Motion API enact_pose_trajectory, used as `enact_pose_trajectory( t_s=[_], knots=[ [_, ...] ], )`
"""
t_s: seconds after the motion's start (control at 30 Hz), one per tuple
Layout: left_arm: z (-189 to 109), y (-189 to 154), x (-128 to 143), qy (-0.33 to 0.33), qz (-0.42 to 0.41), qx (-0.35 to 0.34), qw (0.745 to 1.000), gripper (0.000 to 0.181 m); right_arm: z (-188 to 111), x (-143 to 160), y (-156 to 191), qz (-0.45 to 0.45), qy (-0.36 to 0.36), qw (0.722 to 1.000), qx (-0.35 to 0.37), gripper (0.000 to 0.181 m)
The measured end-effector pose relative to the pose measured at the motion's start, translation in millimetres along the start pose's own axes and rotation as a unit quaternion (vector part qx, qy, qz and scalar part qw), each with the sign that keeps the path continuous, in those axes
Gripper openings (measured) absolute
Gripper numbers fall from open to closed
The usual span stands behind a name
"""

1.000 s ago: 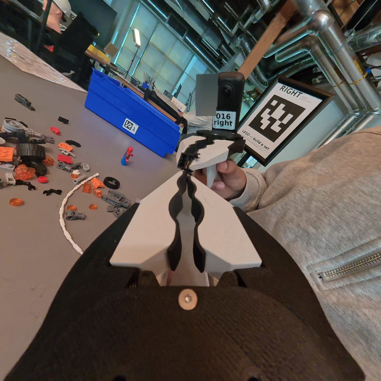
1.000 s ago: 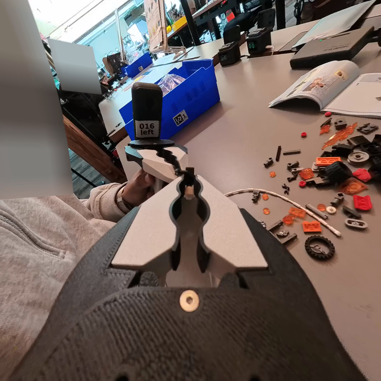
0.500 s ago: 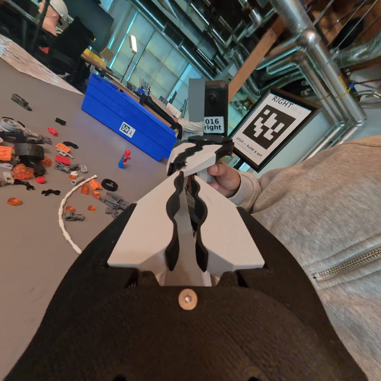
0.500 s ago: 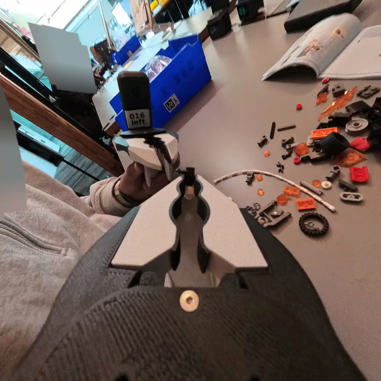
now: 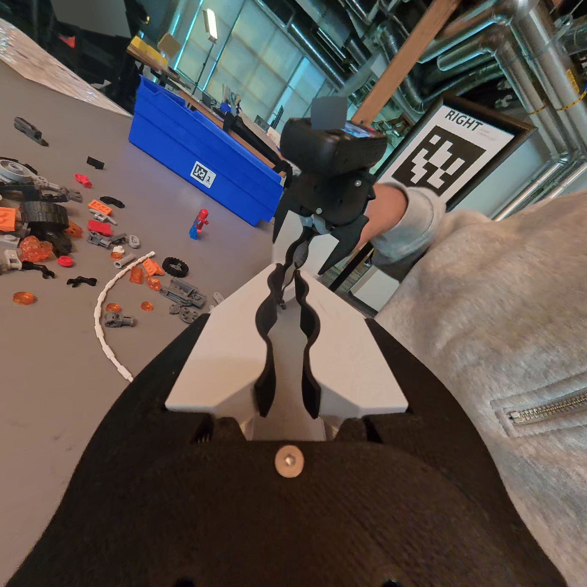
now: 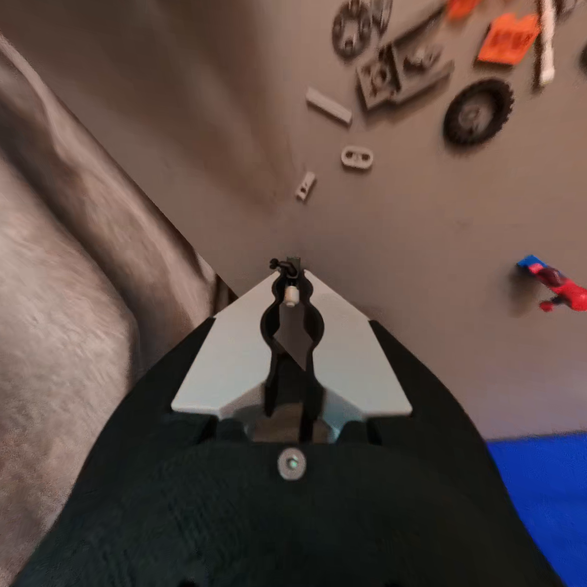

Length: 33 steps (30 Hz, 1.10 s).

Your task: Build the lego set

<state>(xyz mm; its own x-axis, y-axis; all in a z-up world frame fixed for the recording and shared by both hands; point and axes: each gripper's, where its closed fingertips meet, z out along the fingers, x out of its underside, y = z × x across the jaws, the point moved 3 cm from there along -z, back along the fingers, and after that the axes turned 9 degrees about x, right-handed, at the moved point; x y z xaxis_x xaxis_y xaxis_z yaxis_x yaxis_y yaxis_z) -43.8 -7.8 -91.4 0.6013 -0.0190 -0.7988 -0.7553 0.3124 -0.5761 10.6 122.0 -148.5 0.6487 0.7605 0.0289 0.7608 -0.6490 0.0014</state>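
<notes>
My right gripper [image 6: 290, 273] points down at the grey table [image 6: 413, 222] and is shut on a small black lego piece [image 6: 292, 263] with a white peg [image 6: 290, 295] between the jaws. In the left wrist view the right gripper [image 5: 293, 265] hangs tips-down just beyond my left gripper [image 5: 288, 276]. The left jaws stand slightly apart with nothing between them. Loose parts lie to the left: a white chain strip [image 5: 104, 305], a small black tyre [image 5: 175, 266], grey plates [image 5: 184, 290] and orange pieces [image 5: 149, 270].
A minifigure [image 5: 198, 224] stands before a blue bin [image 5: 203, 158]; both show in the right wrist view, the minifigure [image 6: 556, 292] and the bin [image 6: 540, 492]. Below the right gripper lie a tyre [image 6: 479, 111], a grey link [image 6: 356, 157] and an orange plate [image 6: 508, 41]. A grey sweater [image 5: 476, 317] fills the right. One gripper's finger ends stand about 15 cm off the other's.
The right gripper has swung from facing the left gripper to pointing down at the table, still holding the small piece. The left jaws have parted a little.
</notes>
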Motion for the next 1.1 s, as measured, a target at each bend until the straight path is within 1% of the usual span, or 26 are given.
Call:
enact_pose_trajectory(
  t_s=[0.07, 0.17, 0.27, 0.3, 0.37, 0.43, 0.47, 0.57, 0.67, 0.7, 0.73, 0.8, 0.93, 1.1],
  knots=[
    [0, 0, 1, 0.003, 0.001, -0.001, 1.0, 0.005, 1, 6, -6, -0.022, 0.051, 0.998, 0.029, 0.007],
    [1, 0, 1, 0.005, 0.0, -0.001, 1.0, 0.005, 9, 9, -12, -0.033, 0.098, 0.993, 0.052, 0.008],
    [0, 0, 2, 0.005, -0.005, 0.003, 1.0, 0.004, 17, 6, -15, -0.043, 0.11, 0.991, 0.071, 0.011],
    [0, 0, 2, 0.004, -0.006, 0.004, 1.0, 0.004, 17, 4, -16, -0.042, 0.105, 0.991, 0.075, 0.015],
    [0, -1, 2, 0.005, -0.01, 0.007, 1.0, 0.004, 15, 0, -16, -0.035, 0.086, 0.993, 0.069, 0.021],
    [0, -1, 2, 0.005, -0.013, 0.01, 1.0, 0.004, 10, 1, -16, -0.021, 0.071, 0.996, 0.056, 0.036],
    [0, -1, 3, 0.005, -0.014, 0.011, 1.0, 0.004, 5, 3, -17, -0.013, 0.06, 0.997, 0.052, 0.04],
    [1, 0, 3, 0.005, -0.018, 0.012, 1.0, 0.004, -12, 4, -22, 0.023, 0.001, 0.999, 0.028, 0.041],
    [1, 0, 3, 0.006, -0.023, 0.014, 1.0, 0.004, -29, 6, -31, 0.037, -0.073, 0.996, 0.029, 0.032],
    [1, 1, 3, 0.005, -0.025, 0.014, 1.0, 0.004, -32, 7, -32, 0.032, -0.098, 0.994, 0.032, 0.025],
    [1, 1, 3, 0.005, -0.026, 0.015, 1.0, 0.004, -35, 8, -32, 0.028, -0.12, 0.992, 0.033, 0.019],
    [1, 2, 3, 0.005, -0.029, 0.014, 0.999, 0.004, -35, 10, -30, 0.027, -0.147, 0.988, 0.032, 0.014],
    [1, 2, 3, 0.006, -0.025, 0.01, 1.0, 0.004, -29, 11, -19, 0.012, -0.17, 0.985, 0.02, 0.012],
    [1, 1, 3, 0.004, -0.023, 0.01, 1.0, 0.004, -17, 14, -16, -0.029, -0.152, 0.987, 0.052, 0.012]
  ],
)
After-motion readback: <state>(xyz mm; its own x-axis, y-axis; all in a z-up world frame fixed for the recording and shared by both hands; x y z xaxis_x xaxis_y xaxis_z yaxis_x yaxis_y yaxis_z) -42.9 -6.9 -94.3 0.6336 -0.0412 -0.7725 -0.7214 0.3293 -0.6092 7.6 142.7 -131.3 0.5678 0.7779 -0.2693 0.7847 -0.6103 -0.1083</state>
